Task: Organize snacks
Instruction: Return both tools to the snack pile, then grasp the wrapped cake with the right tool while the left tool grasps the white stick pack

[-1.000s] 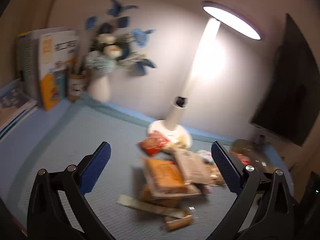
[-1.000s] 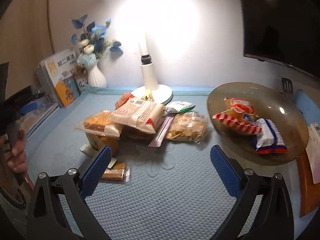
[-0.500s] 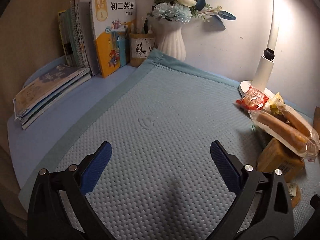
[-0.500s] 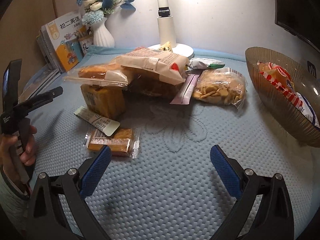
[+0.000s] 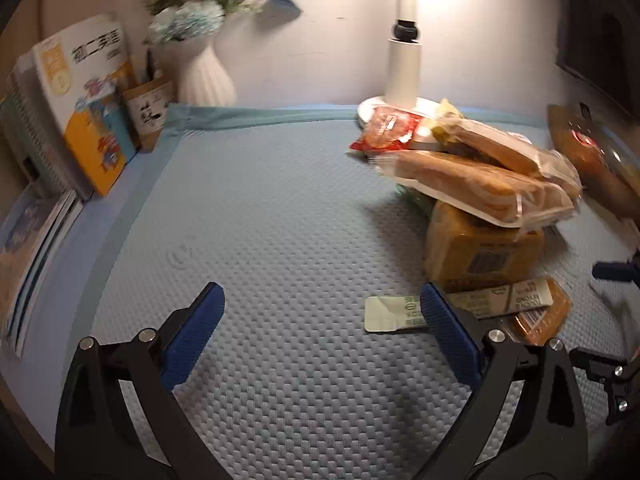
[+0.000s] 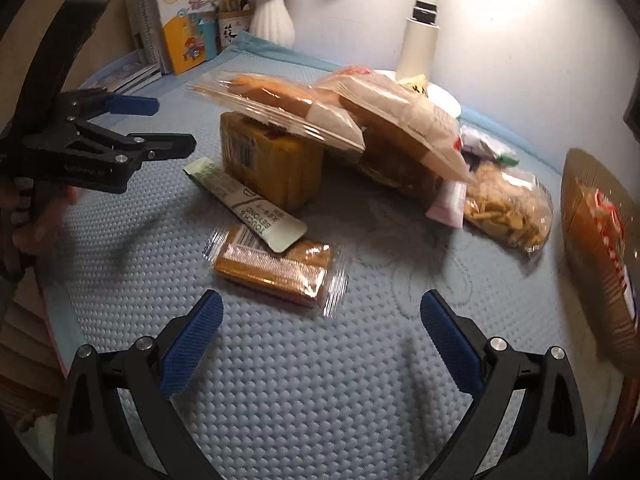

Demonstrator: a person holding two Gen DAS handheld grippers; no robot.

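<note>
A heap of snacks lies on the blue mat. Clear-wrapped bread (image 5: pixel 476 184) (image 6: pixel 280 108) rests on a yellow box (image 5: pixel 480 252) (image 6: pixel 272 160). In front lie a pale green stick pack (image 5: pixel 460 308) (image 6: pixel 244 204) and a wrapped wafer bar (image 6: pixel 276 268). A bag of chips (image 6: pixel 504 208) sits to the right, near a brown glass bowl (image 6: pixel 600 240) holding packets. My left gripper (image 5: pixel 320 328) is open and empty, its right finger just before the stick pack. My right gripper (image 6: pixel 320 328) is open and empty, just short of the wafer bar. The left gripper (image 6: pixel 136 128) also shows in the right wrist view, held by a hand.
A white lamp base and post (image 5: pixel 404 76) (image 6: pixel 420 44) stand behind the heap. A white vase of flowers (image 5: pixel 204 76), a pen cup (image 5: pixel 148 112) and upright books (image 5: pixel 84 120) line the back left. Flat books (image 5: pixel 28 248) lie at the left edge.
My left gripper has swung right, bringing the snack heap and stick pack close in. My right gripper has moved forward and lower toward the wafer bar. Both stay open.
</note>
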